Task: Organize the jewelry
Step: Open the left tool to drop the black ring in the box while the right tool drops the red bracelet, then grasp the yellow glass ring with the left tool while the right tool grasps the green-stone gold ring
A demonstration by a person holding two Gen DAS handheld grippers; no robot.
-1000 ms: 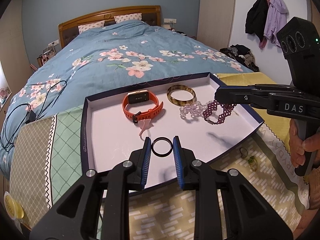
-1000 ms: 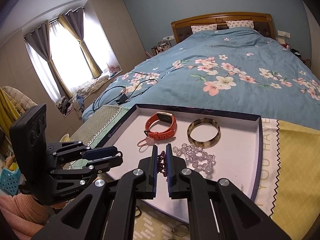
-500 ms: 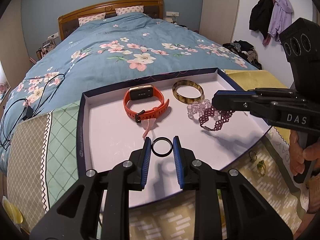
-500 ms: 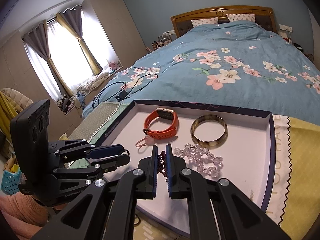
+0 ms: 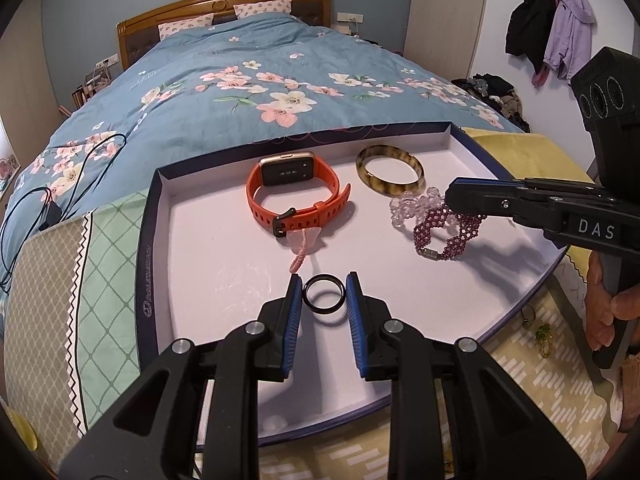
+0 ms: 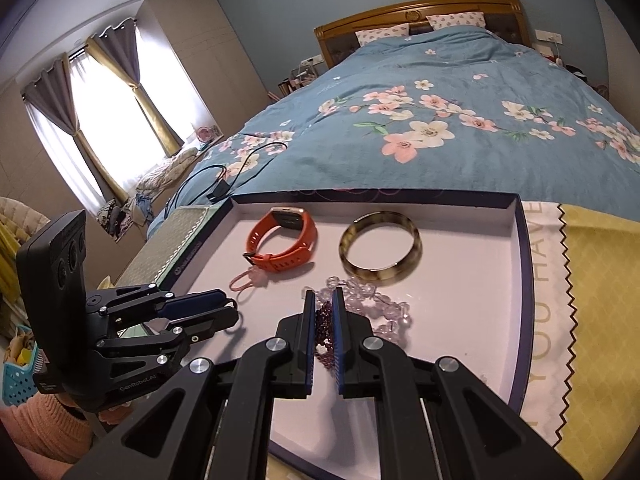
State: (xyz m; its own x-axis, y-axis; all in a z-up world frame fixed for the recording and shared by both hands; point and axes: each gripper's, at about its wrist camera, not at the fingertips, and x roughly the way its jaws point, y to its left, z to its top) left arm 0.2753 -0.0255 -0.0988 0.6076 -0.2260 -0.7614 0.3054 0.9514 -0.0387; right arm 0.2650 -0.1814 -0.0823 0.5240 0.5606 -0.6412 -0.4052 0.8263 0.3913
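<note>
Tray (image 5: pixel 148 248) mid-frame on bed; left tongs (image 5: pixel 323 296) clamp black ring (image 5: pixel 323 294) at lower center, right tongs (image 6: pixel 322 312) narrow, pinching purple bead bracelet (image 6: pixel 323 320).

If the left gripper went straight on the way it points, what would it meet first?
The left gripper, holding a black ring, would probably first meet the pink tassel, then the orange watch behind it; depth is unclear.
</note>
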